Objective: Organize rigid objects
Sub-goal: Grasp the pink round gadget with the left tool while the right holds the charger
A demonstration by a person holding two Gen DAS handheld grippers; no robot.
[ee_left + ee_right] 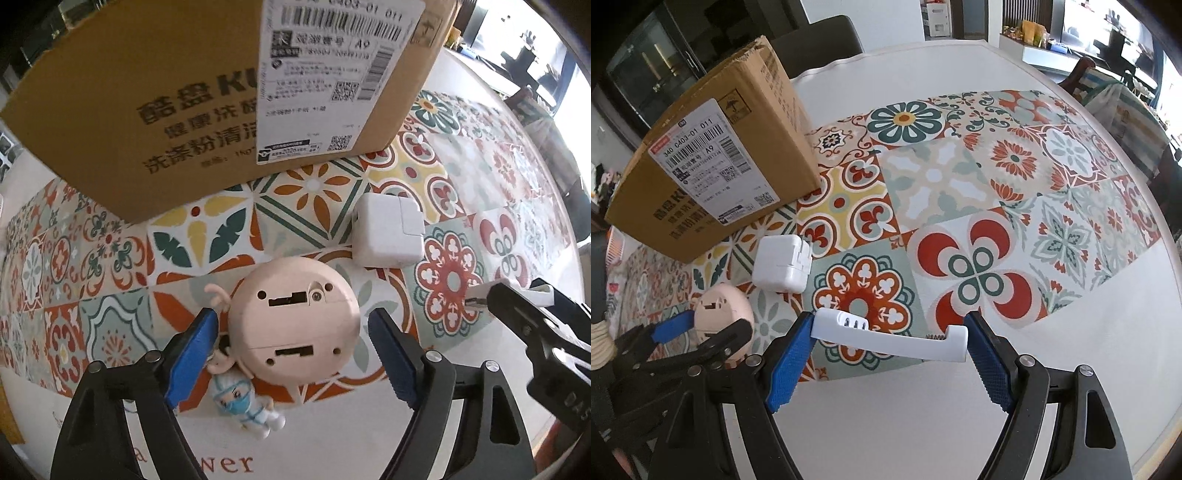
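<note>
My left gripper [295, 325] is open, its blue pads on either side of a round pink toy [293, 321] that lies base-up on the patterned mat; neither pad clearly touches it. A small doll in white suit and blue mask [243, 402] lies by the toy. My right gripper [890, 339] spans a long white plastic charger cradle [890, 339] end to end; both pads touch it and it looks lifted off the table. A white power adapter [388, 234] [783, 264] lies beyond the toy. The right gripper also shows in the left wrist view [517, 306].
A large cardboard box [184, 103] [716, 162] with a shipping label stands at the back left on the mat. The patterned mat [960, 184] covers the white round table [1071, 369]. Chairs and furniture stand beyond the table's edge.
</note>
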